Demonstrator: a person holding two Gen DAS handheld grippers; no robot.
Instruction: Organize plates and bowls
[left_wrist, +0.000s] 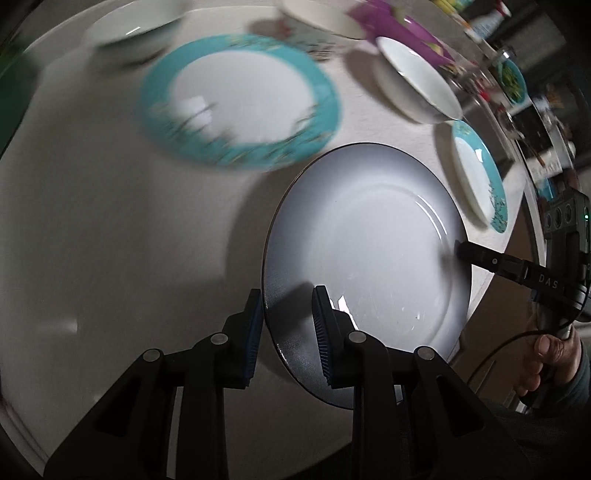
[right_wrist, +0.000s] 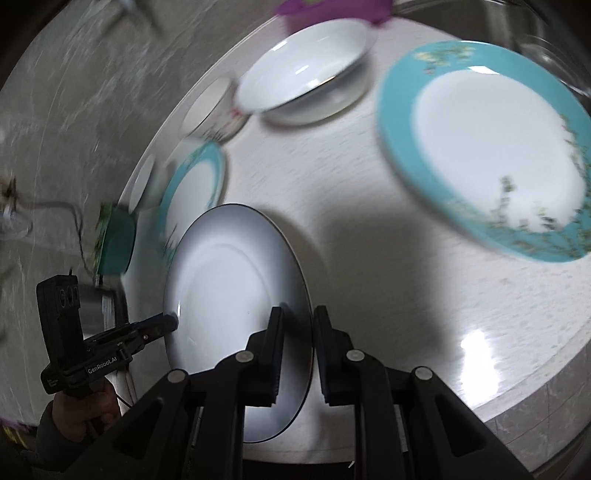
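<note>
The grey dark-rimmed plate (left_wrist: 365, 254) sat between the left gripper (left_wrist: 288, 332) and the right gripper (right_wrist: 297, 354), one on each opposite rim. On the round white table (left_wrist: 110, 240), beyond it lay the large teal-rimmed plate (left_wrist: 240, 99); further back stood the white bowl (right_wrist: 301, 68)

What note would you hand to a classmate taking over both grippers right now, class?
Left gripper: shut on the grey plate's rim.
Right gripper: shut on the opposite rim.
The plate looks lifted between them, above the white table.
Lying separately: large teal plate, small teal plate, white bowl.
Done: plate picked up.
Left: probably set it down, then stack the others.
</note>
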